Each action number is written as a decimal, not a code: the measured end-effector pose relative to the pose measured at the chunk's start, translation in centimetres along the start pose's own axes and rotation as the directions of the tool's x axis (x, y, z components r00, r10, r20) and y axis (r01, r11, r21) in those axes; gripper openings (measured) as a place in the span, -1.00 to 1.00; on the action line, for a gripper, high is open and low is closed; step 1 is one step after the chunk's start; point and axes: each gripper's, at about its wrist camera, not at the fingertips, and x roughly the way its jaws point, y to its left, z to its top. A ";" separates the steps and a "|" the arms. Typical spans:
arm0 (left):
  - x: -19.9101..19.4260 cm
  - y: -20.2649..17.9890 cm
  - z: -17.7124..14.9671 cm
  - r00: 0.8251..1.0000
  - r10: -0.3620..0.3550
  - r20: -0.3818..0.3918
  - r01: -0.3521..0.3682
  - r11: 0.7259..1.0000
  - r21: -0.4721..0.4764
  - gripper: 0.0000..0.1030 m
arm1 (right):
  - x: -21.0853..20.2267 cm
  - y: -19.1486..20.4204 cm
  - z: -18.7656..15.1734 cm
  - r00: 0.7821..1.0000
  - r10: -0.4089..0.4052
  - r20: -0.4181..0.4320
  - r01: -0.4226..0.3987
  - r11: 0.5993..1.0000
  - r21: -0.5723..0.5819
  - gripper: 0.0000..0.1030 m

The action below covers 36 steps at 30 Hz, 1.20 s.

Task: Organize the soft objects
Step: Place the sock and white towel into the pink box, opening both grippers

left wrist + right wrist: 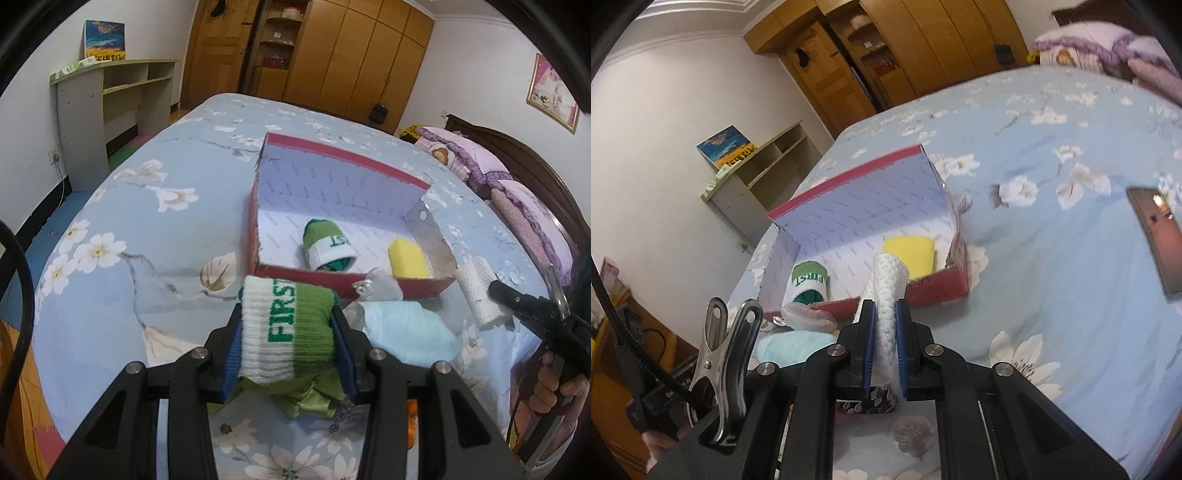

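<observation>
A red box with a white lining lies open on the bed; it also shows in the right wrist view. Inside lie a rolled green and white sock and a yellow sponge. My left gripper is shut on a second green and white sock, held just before the box's near wall. My right gripper is shut on a white rolled cloth, held near the box's front right corner.
A light blue cloth and a white mesh item lie on the blue floral bedspread before the box. A green ribbon lies under my left gripper. Pillows lie right; a dark phone lies right.
</observation>
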 end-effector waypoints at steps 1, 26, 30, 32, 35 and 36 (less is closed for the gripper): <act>0.0 -0.2 0.2 1.000 -0.004 0.002 0.004 1.000 0.004 -0.13 | -0.1 0.1 0.1 1.000 -0.006 0.004 0.007 1.000 -0.006 -0.77; 4.4 -3.9 6.9 1.000 -0.021 0.014 0.019 0.995 0.095 -0.12 | 1.8 3.1 3.5 0.999 -0.021 0.042 0.027 0.988 -0.153 -0.77; 5.4 -3.9 7.6 1.000 -0.012 0.012 0.011 0.995 0.095 -0.12 | 2.5 3.4 3.7 0.999 -0.014 0.037 0.020 0.987 -0.160 -0.77; 6.2 -3.8 7.9 1.000 -0.005 0.009 0.005 0.996 0.094 -0.12 | 2.9 3.6 3.8 0.999 -0.011 0.035 0.016 0.986 -0.165 -0.77; 7.1 -3.7 8.1 1.000 0.004 0.000 -0.004 0.996 0.092 -0.12 | 3.7 3.9 4.0 1.000 -0.001 0.031 0.006 0.986 -0.167 -0.77; 7.5 -3.6 8.2 1.000 0.011 -0.004 -0.010 0.996 0.090 -0.12 | 4.0 4.0 4.1 1.000 0.001 0.029 0.003 0.986 -0.167 -0.77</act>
